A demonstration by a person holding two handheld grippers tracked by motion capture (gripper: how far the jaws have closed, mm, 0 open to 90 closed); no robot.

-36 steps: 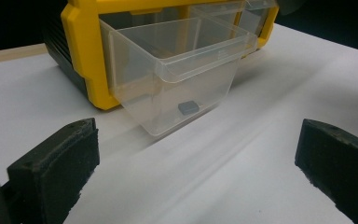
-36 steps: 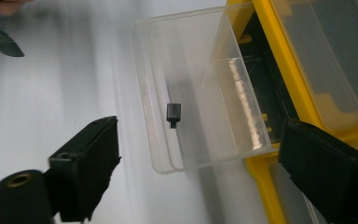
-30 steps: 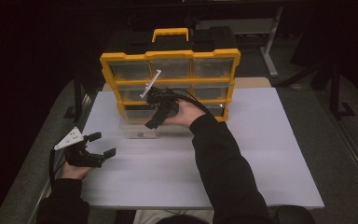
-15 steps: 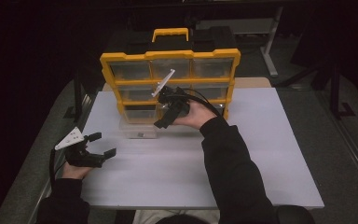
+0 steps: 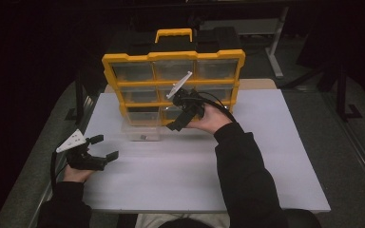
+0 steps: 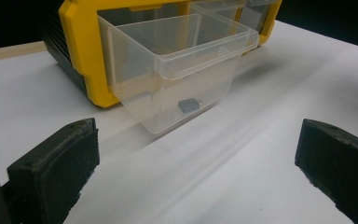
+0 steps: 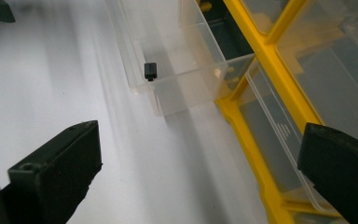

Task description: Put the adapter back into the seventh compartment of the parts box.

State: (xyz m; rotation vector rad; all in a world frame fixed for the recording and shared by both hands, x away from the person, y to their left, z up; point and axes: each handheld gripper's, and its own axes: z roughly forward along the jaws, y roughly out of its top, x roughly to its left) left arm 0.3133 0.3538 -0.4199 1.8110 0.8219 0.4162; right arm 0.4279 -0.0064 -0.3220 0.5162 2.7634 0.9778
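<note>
Yellow plastic frames the organizer (image 5: 171, 85) that stands upright at the far side of the white table (image 5: 266, 166), and its bottom-left clear drawer (image 6: 177, 74) is pulled out toward the person, probably so that its inside can be reached from above. One small dark part (image 6: 188, 104) lies on the bottom of this drawer, near its front wall. The right gripper (image 5: 183, 118) hovers just beside the drawer with its jaws wide apart and empty, while the left gripper (image 5: 102, 148), also wide and empty, waits low near the table's left edge, well apart from the drawer, perhaps ready to steady it.
</note>
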